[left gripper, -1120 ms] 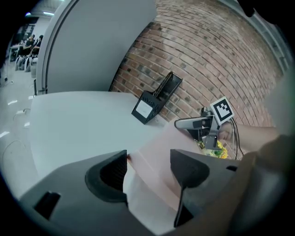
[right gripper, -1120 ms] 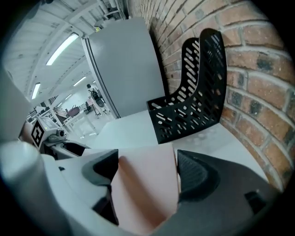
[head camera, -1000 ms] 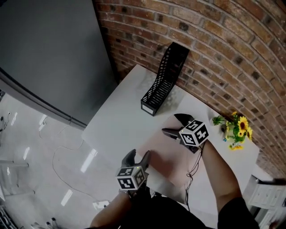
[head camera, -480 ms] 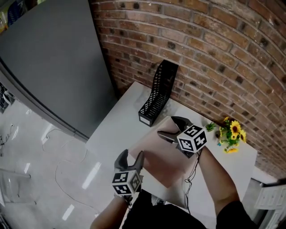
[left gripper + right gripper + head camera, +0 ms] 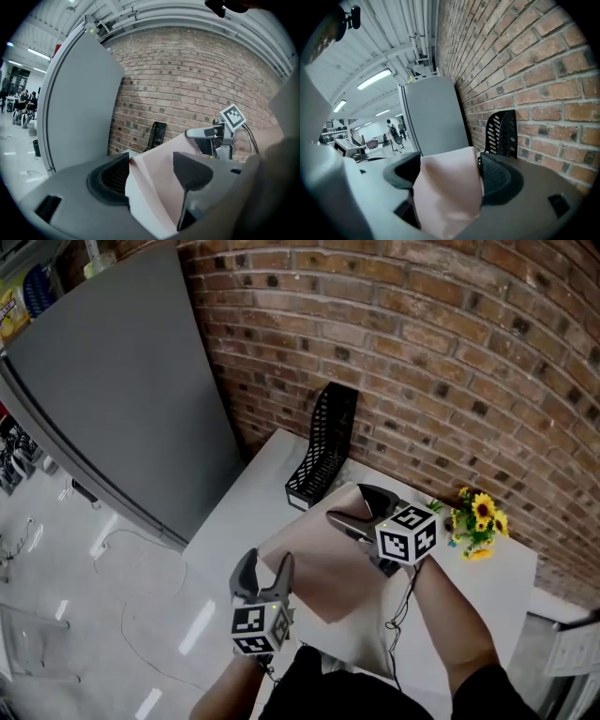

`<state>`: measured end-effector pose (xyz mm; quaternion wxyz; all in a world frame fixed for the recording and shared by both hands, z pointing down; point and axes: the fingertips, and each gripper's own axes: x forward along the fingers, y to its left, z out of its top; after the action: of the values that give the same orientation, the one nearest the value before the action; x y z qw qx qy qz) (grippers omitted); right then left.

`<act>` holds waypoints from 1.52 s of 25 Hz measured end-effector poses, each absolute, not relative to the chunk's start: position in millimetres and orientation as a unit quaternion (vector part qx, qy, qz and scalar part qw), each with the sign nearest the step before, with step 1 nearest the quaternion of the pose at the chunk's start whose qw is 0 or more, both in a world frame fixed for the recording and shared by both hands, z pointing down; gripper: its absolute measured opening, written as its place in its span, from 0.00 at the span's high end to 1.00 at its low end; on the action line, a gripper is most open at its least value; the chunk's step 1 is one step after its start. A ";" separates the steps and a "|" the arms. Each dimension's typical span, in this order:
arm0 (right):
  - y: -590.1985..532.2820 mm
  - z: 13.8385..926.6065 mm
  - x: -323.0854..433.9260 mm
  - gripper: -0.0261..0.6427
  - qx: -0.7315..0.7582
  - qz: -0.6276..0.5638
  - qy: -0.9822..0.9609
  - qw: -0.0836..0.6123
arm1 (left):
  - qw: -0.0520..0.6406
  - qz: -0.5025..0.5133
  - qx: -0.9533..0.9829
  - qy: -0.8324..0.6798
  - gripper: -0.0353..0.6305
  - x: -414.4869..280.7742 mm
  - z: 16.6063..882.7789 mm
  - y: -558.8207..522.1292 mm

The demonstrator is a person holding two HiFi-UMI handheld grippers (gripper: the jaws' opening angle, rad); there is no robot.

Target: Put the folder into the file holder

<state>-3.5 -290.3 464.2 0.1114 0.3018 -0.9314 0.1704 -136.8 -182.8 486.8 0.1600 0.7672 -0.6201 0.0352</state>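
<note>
A pale pink folder (image 5: 323, 554) hangs tilted above the white table (image 5: 473, 592). My right gripper (image 5: 356, 507) is shut on its far edge, and the sheet bulges between the jaws in the right gripper view (image 5: 445, 197). My left gripper (image 5: 262, 568) is open at the folder's near corner. There the folder (image 5: 154, 187) passes between the jaws and touches only the left one. The black mesh file holder (image 5: 323, 442) stands upright against the brick wall, just beyond the right gripper. It also shows in both gripper views (image 5: 157, 133) (image 5: 502, 133).
A small bunch of yellow flowers (image 5: 476, 518) sits on the table's right, near the wall. A tall grey panel (image 5: 112, 390) stands left of the table. The table's left edge drops to a glossy floor (image 5: 94, 615).
The folder has come up off the table and now tilts toward the file holder. The right gripper rose with it; the left gripper dropped back toward the near corner.
</note>
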 end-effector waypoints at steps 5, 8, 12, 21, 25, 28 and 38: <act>-281.2 441.7 8.3 0.36 0.312 0.183 -0.930 0.071 | 0.137 0.030 0.772 -0.620 0.53 -128.8 468.9 -174.2; -273.5 433.0 17.4 0.36 0.320 0.189 -0.927 0.057 | 0.123 0.027 0.776 -0.617 0.53 -120.5 459.8 -165.5; -263.0 424.9 34.0 0.36 0.335 0.200 -0.920 0.040 | 0.099 0.030 0.785 -0.610 0.53 -105.0 448.7 -151.7; -235.7 423.1 78.8 0.37 0.359 0.231 -0.904 0.017 | 0.042 0.034 0.808 -0.587 0.53 -64.2 431.1 -117.3; -219.5 425.9 92.8 0.37 0.358 0.237 -0.903 0.020 | 0.045 0.042 0.816 -0.575 0.53 -51.2 432.8 -100.2; -209.4 430.7 102.9 0.37 0.359 0.240 -0.902 0.024 | 0.034 0.035 0.822 -0.568 0.53 -42.2 427.9 -92.3; -181.1 430.0 125.5 0.39 0.347 0.225 -0.911 0.000 | 0.026 0.023 0.835 -0.550 0.53 -25.1 426.4 -68.1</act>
<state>125.5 -181.1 430.0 0.0000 0.3465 -0.9106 0.2253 -25.1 -68.1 426.4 0.0257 0.8347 -0.5496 0.0231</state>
